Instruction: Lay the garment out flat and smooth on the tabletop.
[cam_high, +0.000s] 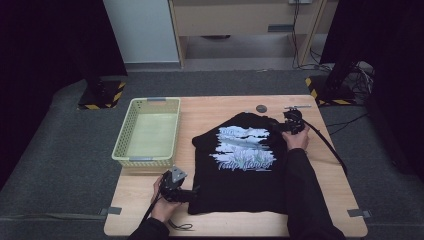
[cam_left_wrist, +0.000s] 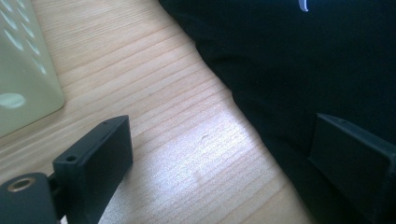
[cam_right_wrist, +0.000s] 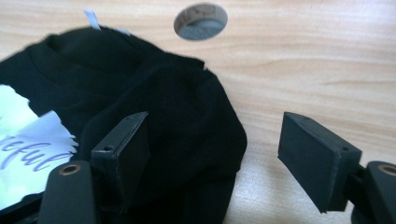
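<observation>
Right tool (cam_right_wrist: 215, 154): jaws wide apart, gripping nothing; a soft bunched fold of the black cotton T-shirt with a pale blue-and-white print (cam_high: 240, 165) lies between them, one jaw over cloth, the other over bare wood. Left tool (cam_left_wrist: 219, 154): jaws spread wide, straddling the shirt's hem edge, empty. Grained pale wooden bench (cam_left_wrist: 177, 116) beneath. Perforated pale green plastic basket (cam_high: 147, 132) sits ahead of the left tool; the high view shows its whole rectangle.

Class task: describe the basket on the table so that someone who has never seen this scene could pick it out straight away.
Start at the wooden table. At its left edge, beside the black T-shirt, sits the basket. It is pale yellow-green, rectangular, with perforated walls.
</observation>
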